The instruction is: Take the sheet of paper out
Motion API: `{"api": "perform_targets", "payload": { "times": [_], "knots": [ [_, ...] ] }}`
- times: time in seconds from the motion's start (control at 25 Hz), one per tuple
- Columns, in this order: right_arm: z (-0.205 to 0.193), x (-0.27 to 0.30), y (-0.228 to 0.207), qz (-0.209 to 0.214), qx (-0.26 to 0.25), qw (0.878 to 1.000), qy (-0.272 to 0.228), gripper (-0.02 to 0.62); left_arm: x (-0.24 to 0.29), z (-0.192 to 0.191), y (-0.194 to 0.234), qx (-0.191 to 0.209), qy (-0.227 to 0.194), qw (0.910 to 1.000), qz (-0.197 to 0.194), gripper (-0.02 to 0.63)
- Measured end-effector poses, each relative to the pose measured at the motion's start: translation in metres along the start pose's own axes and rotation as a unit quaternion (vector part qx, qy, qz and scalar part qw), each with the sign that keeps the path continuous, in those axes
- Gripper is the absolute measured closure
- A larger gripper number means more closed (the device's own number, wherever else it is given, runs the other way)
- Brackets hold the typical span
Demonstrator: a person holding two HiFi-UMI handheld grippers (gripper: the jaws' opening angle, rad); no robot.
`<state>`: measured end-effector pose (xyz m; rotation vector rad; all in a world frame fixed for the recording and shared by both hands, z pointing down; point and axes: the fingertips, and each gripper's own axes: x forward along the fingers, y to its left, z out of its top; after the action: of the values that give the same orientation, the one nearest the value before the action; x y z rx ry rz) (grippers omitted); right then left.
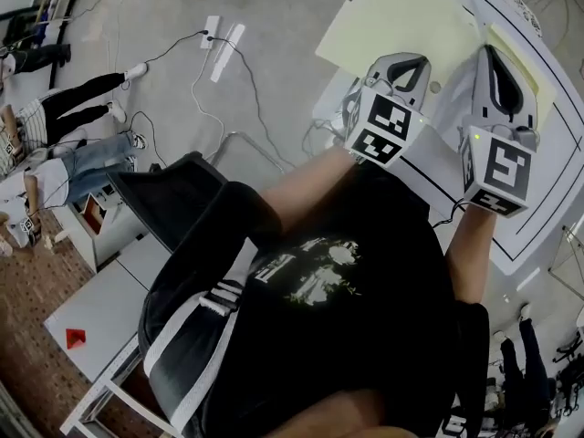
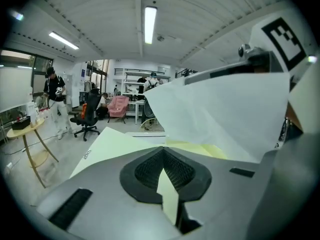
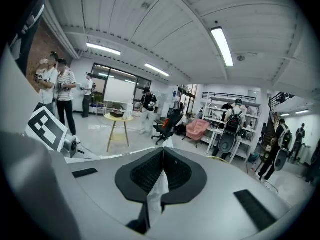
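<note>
A pale yellow sheet of paper [image 1: 397, 16] spreads out ahead of my left gripper [image 1: 412, 62], which is shut on its near edge. In the left gripper view the same yellow sheet [image 2: 112, 144] runs forward from the closed left gripper [image 2: 163, 154]. A white translucent sleeve [image 2: 225, 114] rises to the right of it, up to the right gripper's marker cube [image 2: 282, 31]. My right gripper [image 1: 499, 62] is shut on a thin white edge of that sleeve [image 3: 157, 196], which hangs from the closed right gripper [image 3: 163, 156]. A yellow strip [image 1: 529, 67] shows beside the right gripper.
A white table [image 1: 547, 199] with black lines lies under the grippers. Cables and a power strip [image 1: 224, 39] lie on the grey floor. White cabinets [image 1: 109, 290] stand at lower left, with people [image 1: 64, 135] beside them. A round table [image 3: 119, 118] and office chairs [image 3: 170, 124] stand farther off.
</note>
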<state>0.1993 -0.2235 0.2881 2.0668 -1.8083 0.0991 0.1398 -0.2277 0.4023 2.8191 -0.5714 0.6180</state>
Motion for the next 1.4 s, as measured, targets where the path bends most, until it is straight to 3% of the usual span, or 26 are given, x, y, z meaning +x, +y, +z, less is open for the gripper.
{"api": "perform_targets", "payload": {
  "times": [0.36,0.52,0.72,1.4],
  "knots": [
    [0.003,-0.057,-0.042,-0.073,0.011,0.997,-0.015,0.594,0.012,0.013,-0.065,0.037,0.000,0.9967,-0.072,0.612],
    [0.004,-0.086,-0.054,-0.086,0.025,0.996,-0.007,0.594,0.013,0.022,-0.098,0.048,-0.005,0.9941,-0.098,0.612],
    [-0.019,-0.121,-0.085,-0.116,0.025,0.993,-0.005,0.594,0.018,0.020,-0.143,0.058,-0.002,0.9910,-0.120,0.612],
    [-0.077,-0.217,-0.160,-0.132,0.069,0.989,0.010,0.594,0.031,0.022,-0.270,0.087,0.020,0.9853,-0.145,0.612]
  ]
}}
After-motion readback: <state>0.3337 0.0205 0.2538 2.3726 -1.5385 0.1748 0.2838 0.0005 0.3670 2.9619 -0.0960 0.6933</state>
